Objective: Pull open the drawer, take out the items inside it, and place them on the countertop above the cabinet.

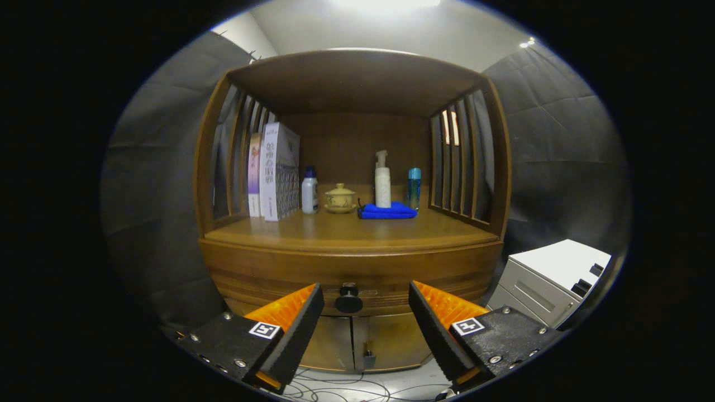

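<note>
gripper (366, 298) open, drawer knob (348, 299) between fingers

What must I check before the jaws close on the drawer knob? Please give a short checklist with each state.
1. Gripper open wider than the knob: ok.
2. Knob lined up between the jaws: ok, it sits in the gap, slightly nearer the left one.
3. Jaws far enough forward to grip the knob: cannot tell.
4. Drawer shut, ready to pull: ok.
5. Free spot on the countertop: ok, bare wood in front of the blue cloth.
</note>
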